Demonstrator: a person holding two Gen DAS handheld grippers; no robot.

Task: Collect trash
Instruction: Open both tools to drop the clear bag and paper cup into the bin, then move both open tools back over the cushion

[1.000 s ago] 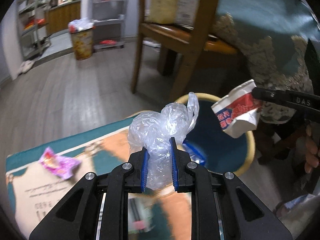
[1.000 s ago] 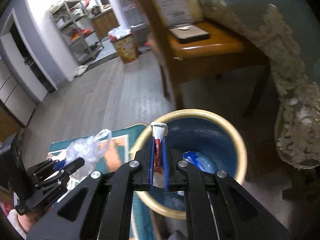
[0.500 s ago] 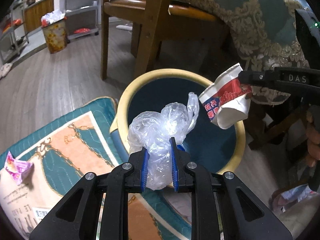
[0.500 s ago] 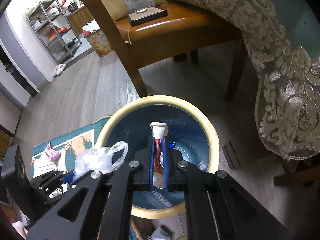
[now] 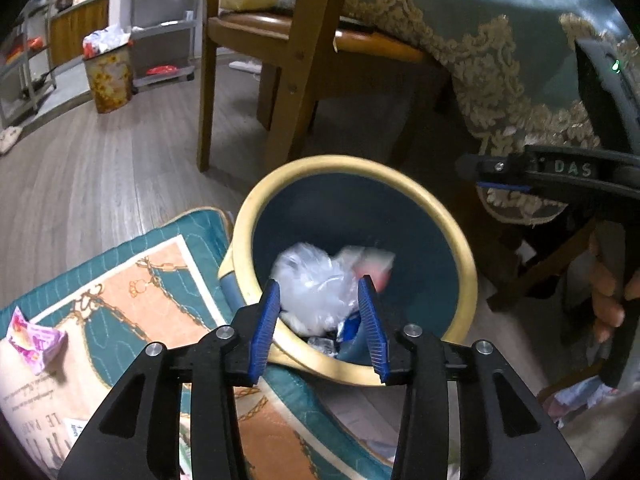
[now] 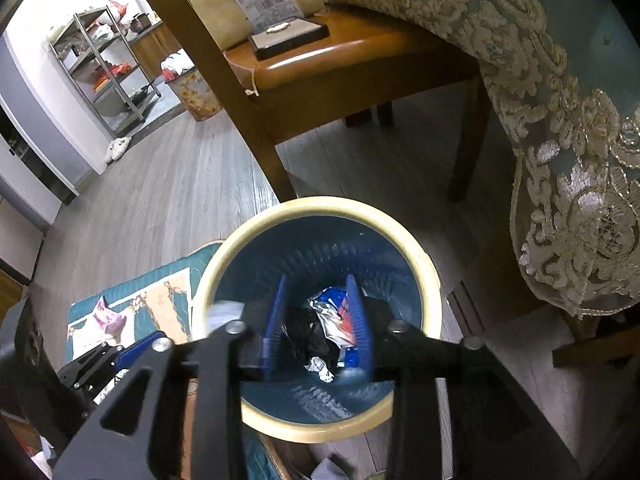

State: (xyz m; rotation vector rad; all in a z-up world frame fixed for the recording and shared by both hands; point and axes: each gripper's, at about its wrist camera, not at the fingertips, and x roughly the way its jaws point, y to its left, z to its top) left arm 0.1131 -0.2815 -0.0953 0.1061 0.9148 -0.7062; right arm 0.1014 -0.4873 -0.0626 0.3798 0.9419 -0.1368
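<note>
The blue bin with a yellow rim point(image 5: 460, 248) stands on the floor below both grippers. My left gripper point(image 5: 318, 320) hangs over its near rim with its jaws opening. The clear plastic bag point(image 5: 316, 284) is loose and blurred inside the bin, with no pad pressing on it. A red-and-white wrapper point(image 5: 372, 264) falls beside it. My right gripper point(image 6: 316, 312) is over the bin point(image 6: 428, 280), jaws opening, nothing between them; foil trash point(image 6: 332, 320) lies at the bottom. A pink wrapper point(image 5: 34, 340) lies on the rug.
A wooden chair point(image 5: 288, 80) stands right behind the bin, and a lace-edged teal tablecloth point(image 6: 560, 160) hangs at the right. The patterned rug point(image 5: 140, 280) lies left of the bin. Crumpled paper point(image 5: 580, 392) is on the floor at right. Another full bin point(image 5: 108, 76) stands far back.
Both grippers have opened. The plastic bag has left the left pads and the red-and-white wrapper has left the right pads; both are dropping into the bin.
</note>
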